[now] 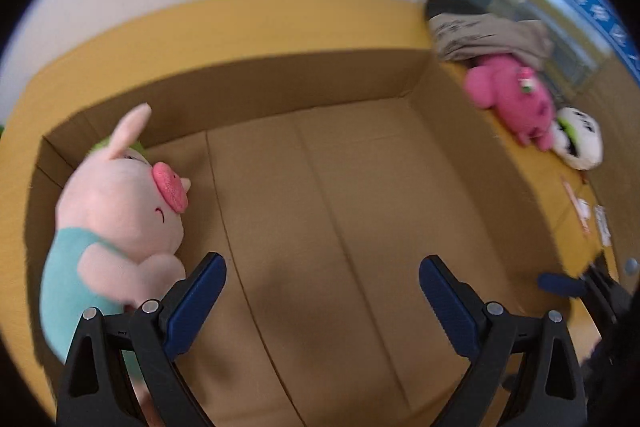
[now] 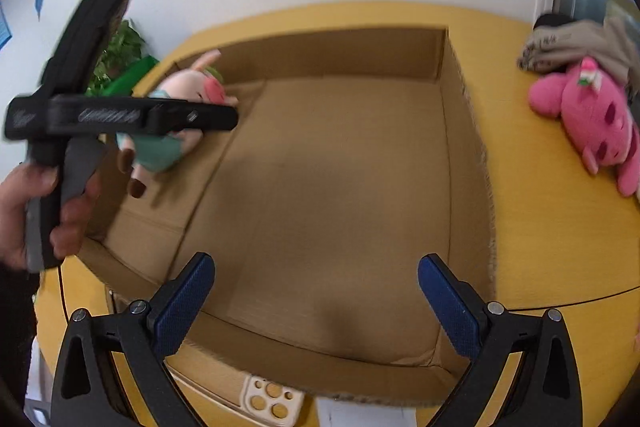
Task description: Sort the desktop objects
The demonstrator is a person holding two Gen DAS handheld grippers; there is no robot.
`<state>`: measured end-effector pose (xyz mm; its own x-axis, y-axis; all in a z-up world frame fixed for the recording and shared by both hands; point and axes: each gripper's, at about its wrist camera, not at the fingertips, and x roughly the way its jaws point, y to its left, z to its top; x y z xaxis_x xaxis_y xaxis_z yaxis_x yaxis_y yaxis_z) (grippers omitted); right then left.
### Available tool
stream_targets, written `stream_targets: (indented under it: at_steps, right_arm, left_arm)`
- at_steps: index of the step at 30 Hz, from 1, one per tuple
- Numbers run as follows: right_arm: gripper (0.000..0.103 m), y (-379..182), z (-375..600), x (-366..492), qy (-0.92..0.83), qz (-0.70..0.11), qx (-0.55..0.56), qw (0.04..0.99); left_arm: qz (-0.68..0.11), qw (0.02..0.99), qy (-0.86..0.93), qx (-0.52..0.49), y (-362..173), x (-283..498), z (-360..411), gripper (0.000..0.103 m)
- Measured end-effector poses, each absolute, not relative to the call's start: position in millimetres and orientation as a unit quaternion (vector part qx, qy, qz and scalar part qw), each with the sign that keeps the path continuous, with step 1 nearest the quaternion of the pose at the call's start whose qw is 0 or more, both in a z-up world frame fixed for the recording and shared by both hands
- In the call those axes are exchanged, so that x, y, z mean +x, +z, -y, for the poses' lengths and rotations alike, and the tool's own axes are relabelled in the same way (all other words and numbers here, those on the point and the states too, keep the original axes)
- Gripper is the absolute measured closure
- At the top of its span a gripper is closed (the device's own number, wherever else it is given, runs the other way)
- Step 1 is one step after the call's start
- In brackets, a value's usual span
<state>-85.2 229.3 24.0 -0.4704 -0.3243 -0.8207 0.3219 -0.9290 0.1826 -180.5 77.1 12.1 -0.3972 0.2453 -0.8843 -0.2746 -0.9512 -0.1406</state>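
A pale pink pig plush in a teal shirt lies inside the open cardboard box, at its left side; it also shows in the right wrist view. My left gripper is open and empty above the box floor, just right of the pig. My right gripper is open and empty over the box's near wall. A bright pink plush lies on the yellow table right of the box, and shows in the left wrist view.
A white and green plush lies beside the pink one. A beige cloth is behind it. A cream phone case lies at the table's near edge. A green plant stands at the back left.
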Motion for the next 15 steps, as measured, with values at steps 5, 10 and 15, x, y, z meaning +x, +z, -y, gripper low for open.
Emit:
stream_targets:
  at_steps: [5, 10, 15]
  right_arm:
    - [0.000, 11, -223, -84, -0.859, -0.048, 0.484, 0.162]
    - [0.000, 5, -219, -79, -0.861, -0.070, 0.482, 0.146]
    - [0.000, 2, -218, -72, -0.860, -0.082, 0.481, 0.149]
  left_arm:
    - [-0.057, 0.053, 0.854, -0.515, 3, -200, -57, 0.005]
    - [-0.069, 0.019, 0.860, -0.506, 1, -205, -49, 0.005]
    - [-0.004, -0.017, 0.875, -0.484, 7, -216, -31, 0.005]
